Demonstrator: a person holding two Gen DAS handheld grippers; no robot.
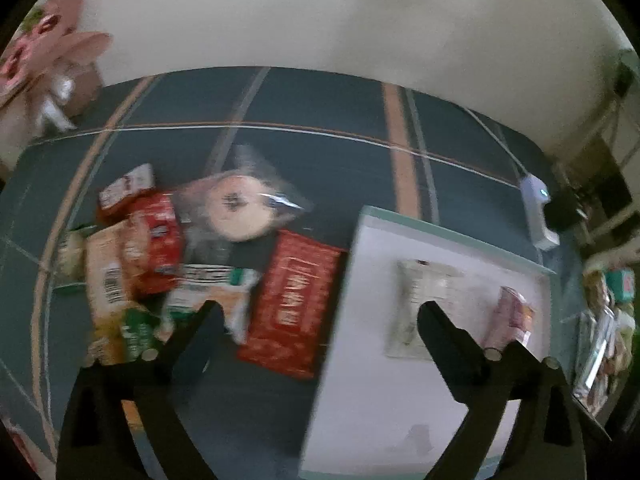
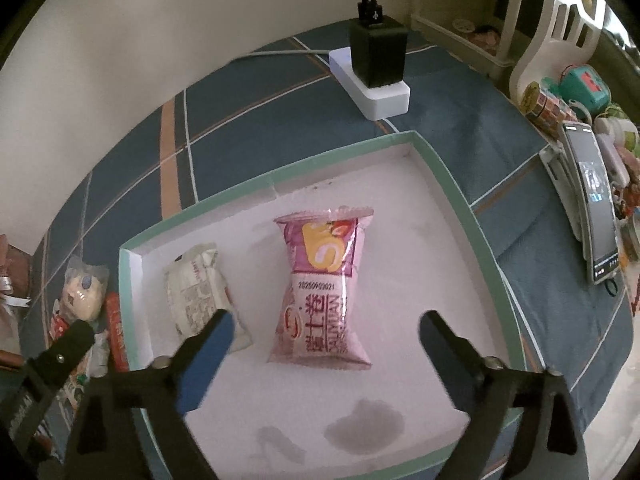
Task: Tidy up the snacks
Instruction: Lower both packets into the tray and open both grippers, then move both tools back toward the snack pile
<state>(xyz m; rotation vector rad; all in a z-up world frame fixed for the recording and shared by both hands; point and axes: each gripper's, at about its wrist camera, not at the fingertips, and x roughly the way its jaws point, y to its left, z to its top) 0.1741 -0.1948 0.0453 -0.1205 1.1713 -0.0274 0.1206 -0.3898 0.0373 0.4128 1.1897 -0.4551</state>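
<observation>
A shallow white box with a green rim (image 2: 448, 184) lies on the blue plaid cloth. Inside it are a pink swiss-roll packet (image 2: 324, 288) and, to its left, a white packet (image 2: 200, 284). My right gripper (image 2: 327, 315) hangs open over the pink packet, its fingers on either side and not touching it. In the blurred left wrist view, my left gripper (image 1: 320, 306) is open and holds nothing, above the box's left rim (image 1: 440, 226). Left of the box lies a pile of snacks: a flat red packet (image 1: 296, 304), a round pastry in clear wrap (image 1: 240, 208) and a red bag (image 1: 156, 240).
A white power strip with a black charger (image 2: 376, 80) sits behind the box. A phone (image 2: 596, 204) and small toys (image 2: 576, 84) crowd the right edge of the table. Pink paper items (image 1: 52, 52) stand at the far left by the wall.
</observation>
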